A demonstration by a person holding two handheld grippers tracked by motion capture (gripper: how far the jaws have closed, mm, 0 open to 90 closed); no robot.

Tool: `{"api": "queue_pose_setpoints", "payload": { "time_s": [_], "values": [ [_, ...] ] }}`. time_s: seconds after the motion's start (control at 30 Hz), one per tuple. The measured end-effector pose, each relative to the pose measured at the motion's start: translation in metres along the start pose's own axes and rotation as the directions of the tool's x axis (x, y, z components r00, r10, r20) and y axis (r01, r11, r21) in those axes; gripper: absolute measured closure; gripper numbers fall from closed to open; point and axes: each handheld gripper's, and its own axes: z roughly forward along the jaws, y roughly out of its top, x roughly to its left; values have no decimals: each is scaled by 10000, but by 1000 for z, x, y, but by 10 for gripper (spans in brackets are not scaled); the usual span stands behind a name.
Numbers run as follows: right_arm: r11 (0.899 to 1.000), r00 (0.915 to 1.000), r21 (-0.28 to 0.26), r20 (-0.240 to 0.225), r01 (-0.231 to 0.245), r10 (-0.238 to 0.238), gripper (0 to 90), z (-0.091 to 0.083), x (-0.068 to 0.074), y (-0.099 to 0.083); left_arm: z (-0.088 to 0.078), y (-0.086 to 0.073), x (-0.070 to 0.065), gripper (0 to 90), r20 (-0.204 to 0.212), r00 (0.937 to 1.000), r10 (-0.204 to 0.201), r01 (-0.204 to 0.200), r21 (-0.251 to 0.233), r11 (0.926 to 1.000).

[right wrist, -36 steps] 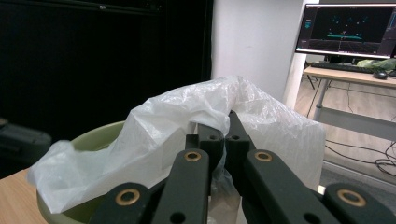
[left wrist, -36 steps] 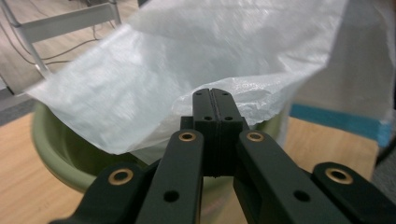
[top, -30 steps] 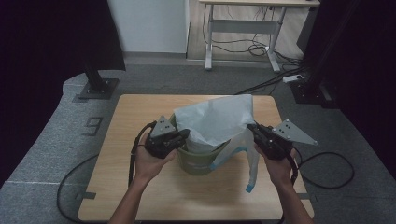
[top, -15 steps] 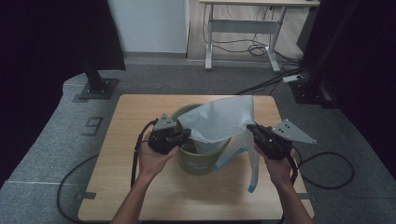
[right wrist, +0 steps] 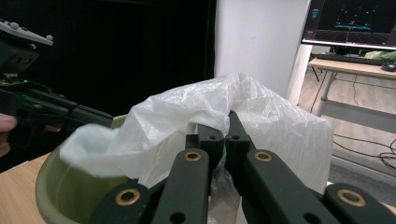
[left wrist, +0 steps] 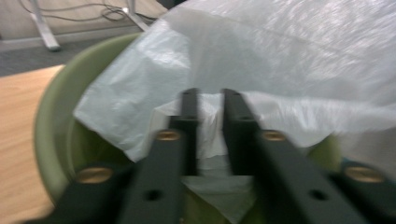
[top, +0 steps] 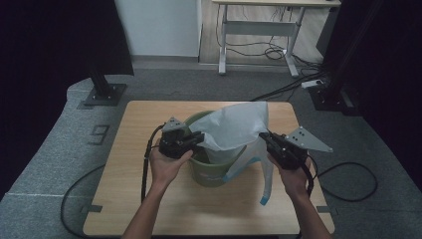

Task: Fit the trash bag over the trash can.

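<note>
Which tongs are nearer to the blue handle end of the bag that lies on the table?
Right. The right tongs grip the white bag just above the blue handle end; the left tongs are across the green bucket.

Olive-green bin [top: 209, 172], translucent white bag [top: 234, 127] w/ blue trim

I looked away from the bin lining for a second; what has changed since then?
The left tongs have just been opening and let go of the bag, which slid right, baring the bin's left rim. The right tongs stay shut on the bag.
</note>
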Motion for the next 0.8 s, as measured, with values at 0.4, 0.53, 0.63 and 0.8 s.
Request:
{"api": "queue_pose_setpoints", "payload": {
  "time_s": [0.4, 0.53, 0.63, 0.8],
  "values": [
    [9991, 9998, 387, -151, 155, -149, 880, 10, 5, -4, -23, 1, -27, 305, 677, 9972, 324, -290, -497, 9983],
    [9983, 9995, 542, -250, 216, -202, 880, 14, 9, -5, -19, 0, -33, 270, 789, 9959, 439, -401, -497, 9980],
    [9977, 9995, 645, -252, 196, -180, 879, 17, 9, -6, -12, -1, -40, 247, 1023, 9933, 531, -486, -457, 9978],
    [9972, 9997, 734, -242, 120, -102, 876, 19, 8, -8, -6, -3, -49, 236, 1222, 9892, 806, -755, -459, 9961]
  ]
}}
